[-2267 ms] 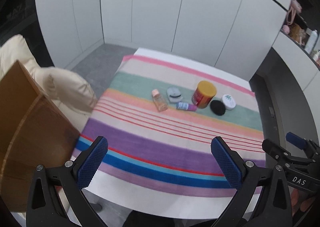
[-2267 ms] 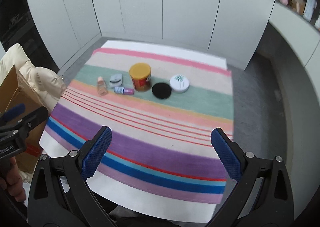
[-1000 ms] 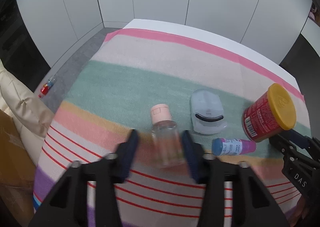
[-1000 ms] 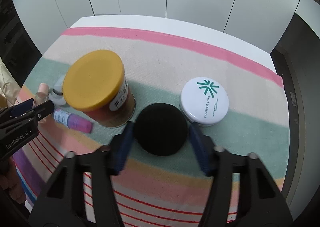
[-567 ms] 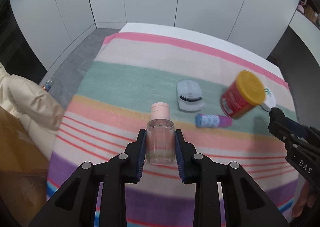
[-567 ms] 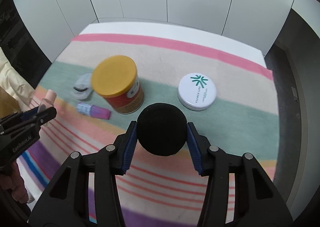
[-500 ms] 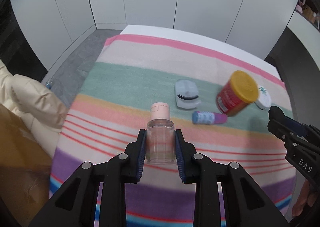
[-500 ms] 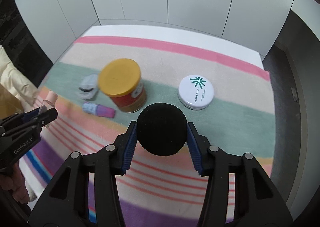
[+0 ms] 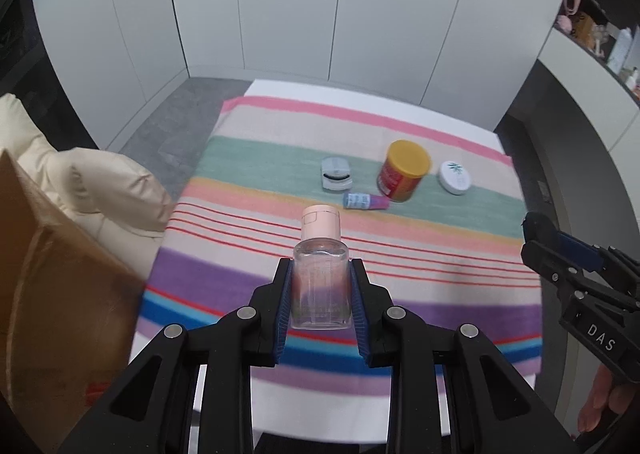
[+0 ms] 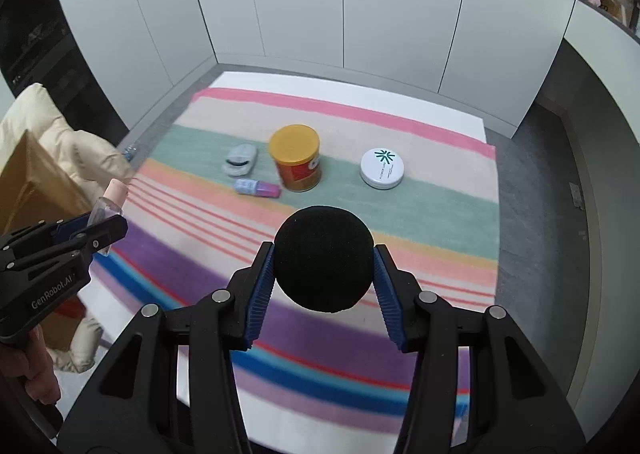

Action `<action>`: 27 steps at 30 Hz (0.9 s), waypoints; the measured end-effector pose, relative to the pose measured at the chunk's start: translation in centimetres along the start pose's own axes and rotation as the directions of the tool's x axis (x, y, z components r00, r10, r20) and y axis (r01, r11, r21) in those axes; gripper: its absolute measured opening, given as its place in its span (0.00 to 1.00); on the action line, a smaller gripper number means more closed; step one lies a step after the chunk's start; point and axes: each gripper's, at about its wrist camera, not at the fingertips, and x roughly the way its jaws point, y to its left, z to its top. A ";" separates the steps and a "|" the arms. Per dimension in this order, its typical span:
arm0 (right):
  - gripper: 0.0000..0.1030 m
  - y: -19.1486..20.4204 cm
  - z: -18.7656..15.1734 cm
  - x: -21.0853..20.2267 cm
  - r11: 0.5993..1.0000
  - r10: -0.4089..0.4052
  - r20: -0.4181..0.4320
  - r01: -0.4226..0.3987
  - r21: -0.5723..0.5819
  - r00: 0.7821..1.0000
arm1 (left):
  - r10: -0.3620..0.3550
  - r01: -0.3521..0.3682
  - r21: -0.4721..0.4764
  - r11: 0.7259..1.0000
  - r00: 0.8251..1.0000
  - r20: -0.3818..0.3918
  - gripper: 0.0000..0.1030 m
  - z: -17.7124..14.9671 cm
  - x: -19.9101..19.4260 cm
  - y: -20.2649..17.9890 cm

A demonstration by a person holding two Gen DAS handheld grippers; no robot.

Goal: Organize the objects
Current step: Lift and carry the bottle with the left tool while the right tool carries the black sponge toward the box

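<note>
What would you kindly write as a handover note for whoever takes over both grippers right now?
Left gripper: shut on the clear square bottle with a pink cap, held above the striped cloth.
Right gripper: shut on the black round puff, also in the air.
On the cloth: the grey eyelash curler case, the small blue-and-pink tube, the red can with a yellow lid, the white round tin.
Done: two items picked up. Left: set both down wherever they belong, possibly the brown cardboard box at left, then collect the other four.

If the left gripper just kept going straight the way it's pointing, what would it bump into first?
Probably the striped cloth on the table. The left gripper, shut on the clear bottle, points down at bare stripes, short of the small purple tube. Depth is unclear.
</note>
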 end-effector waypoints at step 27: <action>0.49 3.6 -1.1 -9.3 0.997 0.069 0.084 -0.066 -0.040 0.994 | -0.039 0.038 0.007 0.999 0.987 0.158 0.27 -3.3 -9.4 2.4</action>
